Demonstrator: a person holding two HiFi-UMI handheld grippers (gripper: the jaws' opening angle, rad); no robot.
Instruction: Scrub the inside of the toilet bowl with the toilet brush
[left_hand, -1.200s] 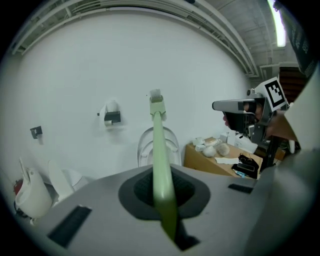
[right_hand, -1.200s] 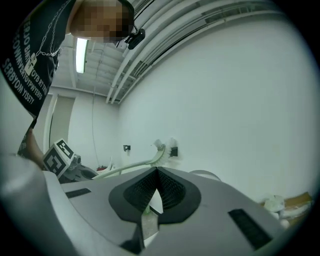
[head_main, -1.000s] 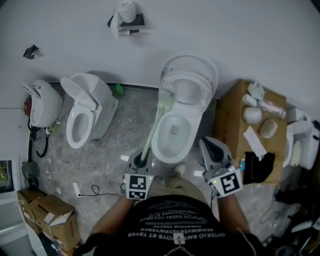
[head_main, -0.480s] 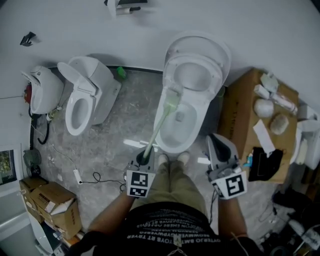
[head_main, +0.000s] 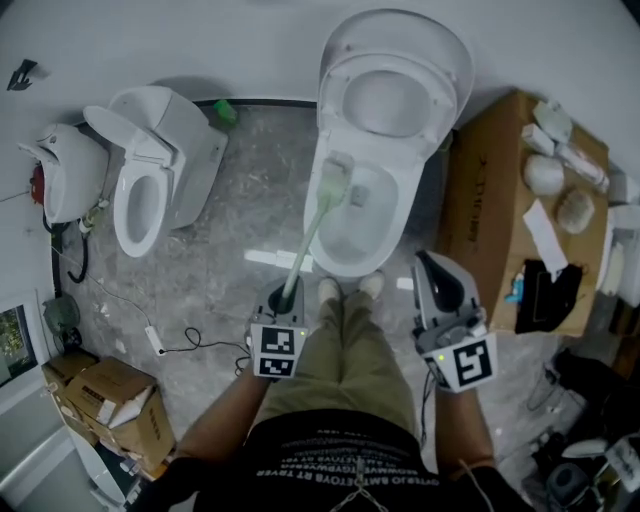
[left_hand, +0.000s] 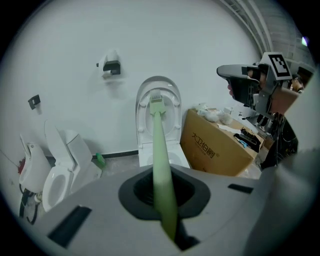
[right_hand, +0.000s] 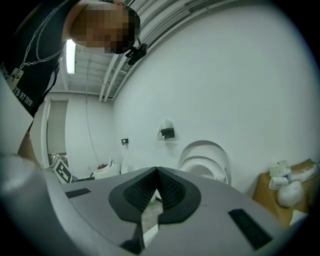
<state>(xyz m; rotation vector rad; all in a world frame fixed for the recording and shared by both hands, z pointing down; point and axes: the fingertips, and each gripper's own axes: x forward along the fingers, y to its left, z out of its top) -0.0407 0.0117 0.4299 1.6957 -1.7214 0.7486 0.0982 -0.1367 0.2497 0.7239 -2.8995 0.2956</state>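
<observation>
Left gripper (head_main: 285, 298): fingers clamped on the green toilet brush (head_main: 308, 240), its head inside the toilet bowl (head_main: 342, 268). Right gripper (head_main: 442, 285), right of the bowl: fingers together, empty. Cardboard box (left_hand: 215, 147) printed "大口伯爵".

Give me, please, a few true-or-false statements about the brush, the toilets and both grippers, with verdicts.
1. The left gripper is shut on the toilet brush. True.
2. The brush head is in the small toilet at the left. False: it is in the large toilet straight ahead.
3. The right gripper holds a sponge. False: its jaws are together on nothing.
4. The large toilet's lid is raised. True.
5. A cardboard box stands right of the large toilet. True.
</observation>
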